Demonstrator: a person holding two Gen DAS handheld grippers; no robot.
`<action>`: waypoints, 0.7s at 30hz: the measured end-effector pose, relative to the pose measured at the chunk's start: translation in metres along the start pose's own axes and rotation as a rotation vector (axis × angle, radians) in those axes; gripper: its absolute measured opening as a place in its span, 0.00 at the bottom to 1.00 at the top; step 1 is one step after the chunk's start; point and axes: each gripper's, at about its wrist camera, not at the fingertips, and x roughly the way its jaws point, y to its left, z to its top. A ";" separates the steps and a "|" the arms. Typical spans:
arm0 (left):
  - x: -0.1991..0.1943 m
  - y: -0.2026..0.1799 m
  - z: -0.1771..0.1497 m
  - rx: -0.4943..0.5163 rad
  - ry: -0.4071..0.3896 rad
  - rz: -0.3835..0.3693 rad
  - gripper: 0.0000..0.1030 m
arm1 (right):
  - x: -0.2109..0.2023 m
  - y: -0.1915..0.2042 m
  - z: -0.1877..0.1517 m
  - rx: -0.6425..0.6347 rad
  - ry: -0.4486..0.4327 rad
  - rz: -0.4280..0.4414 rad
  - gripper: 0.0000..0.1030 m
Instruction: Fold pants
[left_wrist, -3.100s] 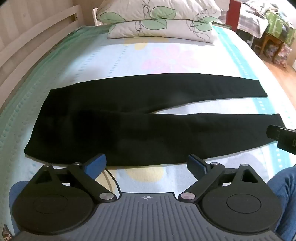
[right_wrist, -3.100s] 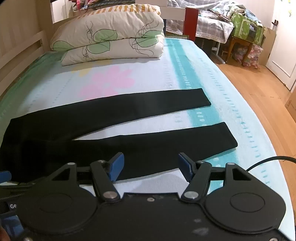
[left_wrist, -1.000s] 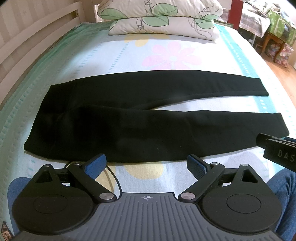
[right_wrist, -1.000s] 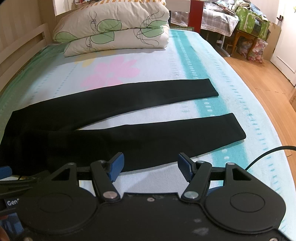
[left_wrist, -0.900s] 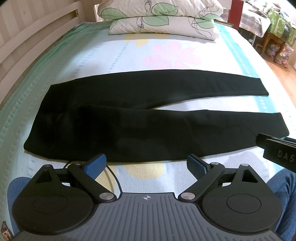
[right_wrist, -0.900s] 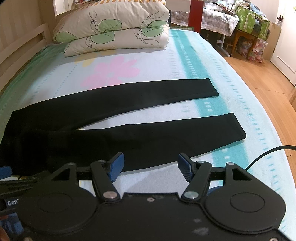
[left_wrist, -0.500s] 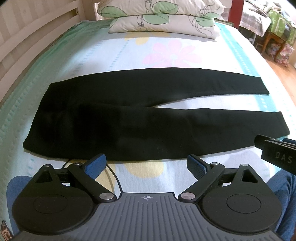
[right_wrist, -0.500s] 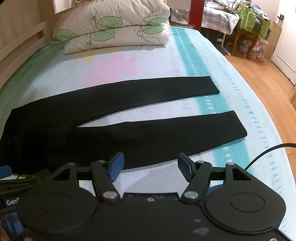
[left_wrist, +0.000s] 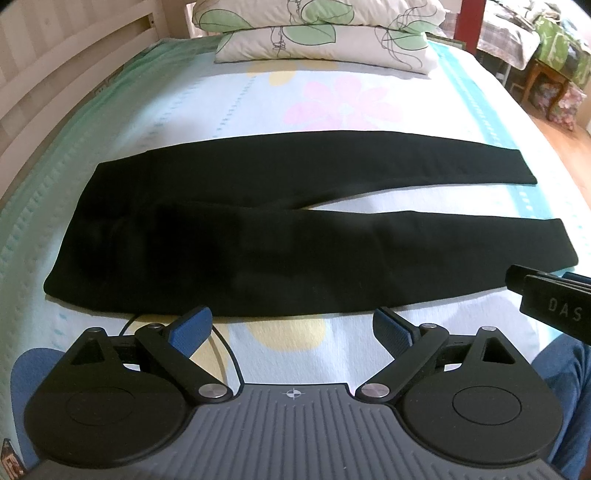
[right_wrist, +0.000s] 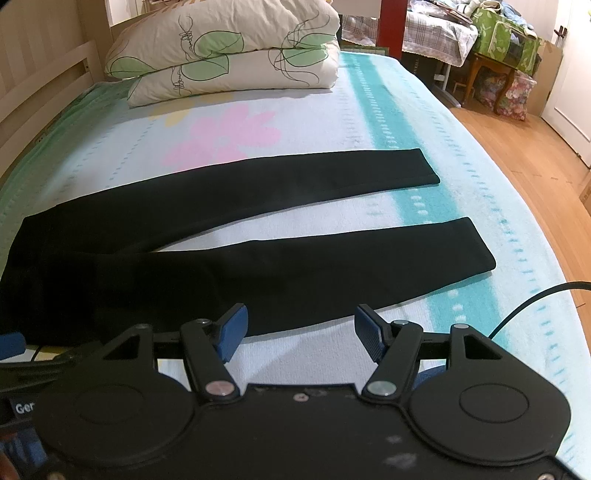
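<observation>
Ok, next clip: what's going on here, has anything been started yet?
Not yet. A pair of black pants lies flat and unfolded on the bed, waistband to the left, the two legs splayed apart to the right. The person holds the left gripper and the right gripper just short of the near edge of the pants, both open and empty. Neither touches the fabric. Two pillows are stacked at the far end.

Two leaf-print pillows (right_wrist: 229, 51) lie stacked at twelve o'clock on the flower-patterned bed (right_wrist: 332, 122); wooden floor (right_wrist: 517, 147) and a cluttered side table (right_wrist: 495, 55) at two o'clock.
</observation>
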 end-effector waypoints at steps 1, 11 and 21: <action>0.000 0.000 0.000 -0.001 0.000 -0.002 0.92 | 0.000 0.000 0.000 0.001 -0.002 0.002 0.66; 0.007 0.012 -0.013 -0.033 -0.035 -0.034 0.88 | 0.002 -0.004 -0.004 0.013 -0.051 0.006 0.66; 0.005 0.033 -0.025 -0.110 -0.174 -0.127 0.89 | 0.004 -0.015 -0.006 0.049 -0.143 0.080 0.66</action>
